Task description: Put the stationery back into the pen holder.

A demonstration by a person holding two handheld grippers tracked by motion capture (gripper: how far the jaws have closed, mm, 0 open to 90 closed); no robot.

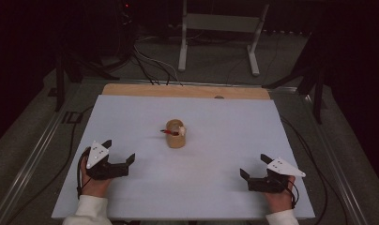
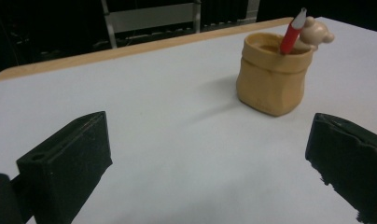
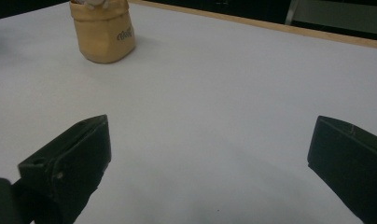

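A tan sack-shaped pot (image 1: pixel 175 134) stands upright near the middle of the white table (image 1: pixel 216 154). In the left gripper view the pot (image 2: pixel 272 77) holds a red pen (image 2: pixel 292 31) and a small bear figure (image 2: pixel 317 32) at its rim. In the right gripper view the pot (image 3: pixel 103 32) sits at the upper left, dark lettering on its side. My left gripper (image 1: pixel 119 151) rests open at the front left, well short of the pot. My right gripper (image 1: pixel 254 165) rests open at the front right. Nothing lies between either pair of jaws.
A wooden strip (image 1: pixel 185 90) runs along the table's far edge. Behind it a white metal stand (image 1: pixel 220 33) and cables (image 1: pixel 150 63) sit on the dark floor. Metal rails (image 1: pixel 33 154) flank both sides of the table.
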